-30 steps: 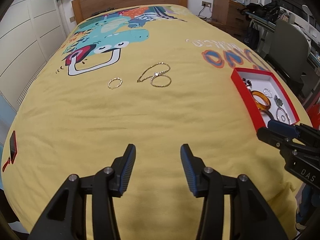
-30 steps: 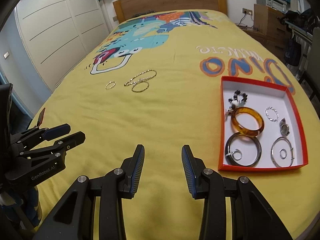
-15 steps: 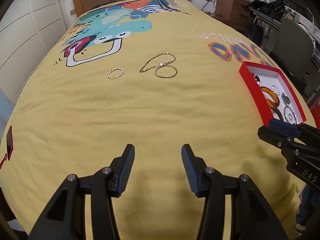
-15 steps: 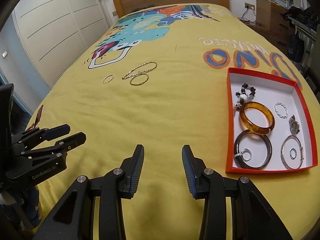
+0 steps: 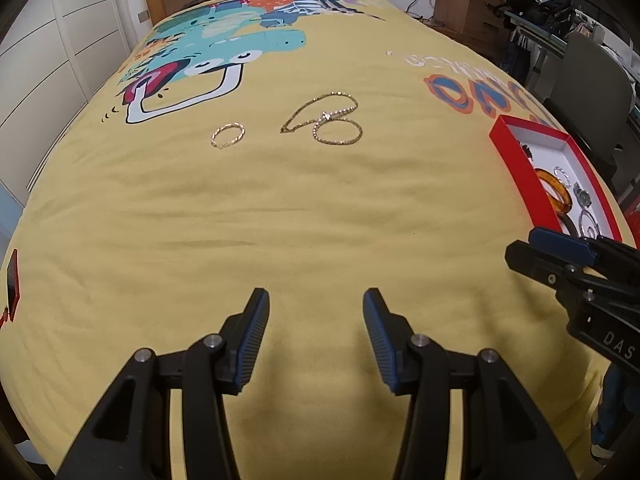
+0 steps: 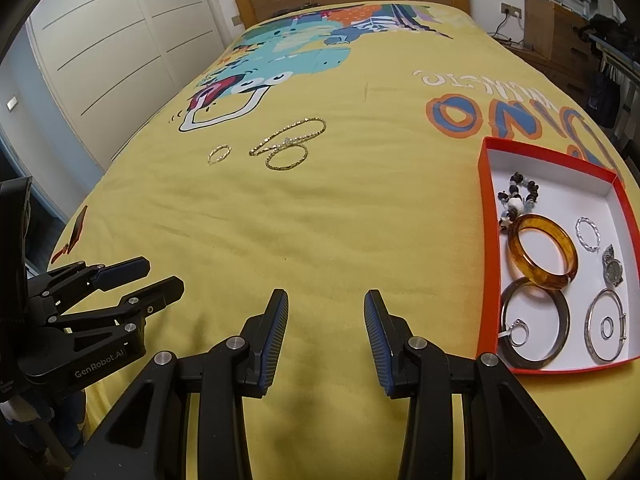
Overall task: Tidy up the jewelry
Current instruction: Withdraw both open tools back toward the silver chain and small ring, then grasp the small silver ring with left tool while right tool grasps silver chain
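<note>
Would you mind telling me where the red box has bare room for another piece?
In the red box, the white floor is bare along its far end, beyond the bead bracelet. The near half is crowded: amber bangle, dark bangle, silver bangle.

My left hand-held gripper (image 6: 160, 280) carries "GenRobot.AI" in white on its black body. My right hand-held gripper (image 5: 520, 248) shows only "DAS" before the frame cuts it off. The bedspread (image 6: 360, 220) bears big orange-and-blue letters near the bed's right edge, seen upside down, which look like "DINO"; the white script above them is unreadable.
</note>
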